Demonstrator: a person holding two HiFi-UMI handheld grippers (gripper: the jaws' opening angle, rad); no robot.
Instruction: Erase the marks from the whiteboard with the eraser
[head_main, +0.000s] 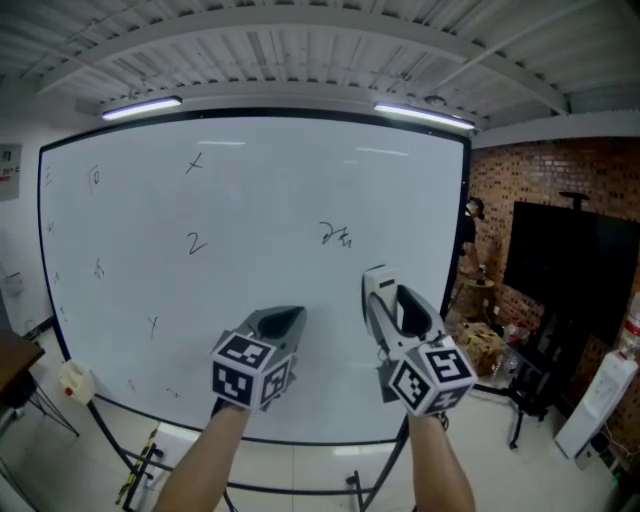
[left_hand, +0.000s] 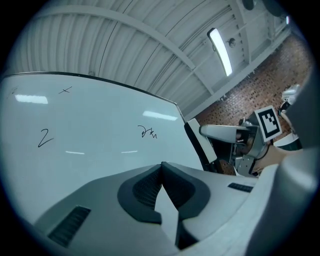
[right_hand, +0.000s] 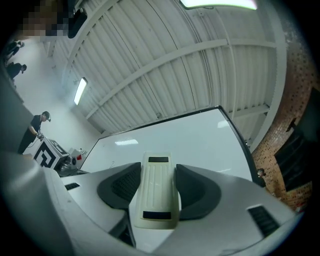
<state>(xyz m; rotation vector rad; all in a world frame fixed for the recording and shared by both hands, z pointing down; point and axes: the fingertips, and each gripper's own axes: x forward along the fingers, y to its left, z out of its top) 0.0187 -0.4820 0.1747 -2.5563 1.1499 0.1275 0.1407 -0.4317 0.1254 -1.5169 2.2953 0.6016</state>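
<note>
Gripping one cream eraser (right_hand: 155, 192) between its jaws, the right hand-held gripper (head_main: 395, 312) is reaching up in front of a single large whiteboard (head_main: 260, 200). The eraser is standing nearly upright, its long axis running along the jaws and its free end pointing up past the fingertips toward the lower middle of the board; whether it is touching the surface cannot be told. The left hand-held gripper (head_main: 280, 322) is hovering just beside it, its jaws meeting at the tips and holding nothing.

Six black marks (head_main: 152, 325) are showing clearly on the glossy white surface. They are a cross (head_main: 194, 163) near the top, a figure 2 (head_main: 196, 243) below it, a scribble (head_main: 337, 236) right of centre above the eraser, and three small ones down the left side.

The board is standing on a dark-legged frame over a pale tiled floor (head_main: 300, 470). Two tube lights (head_main: 140, 107) are glowing under a white ribbed ceiling (head_main: 320, 40). A brick wall (head_main: 560, 180) is running along the right, with one dark screen (head_main: 570, 260) in front of it. In the right gripper view, a person (right_hand: 36, 131) is standing well away at the left.
</note>
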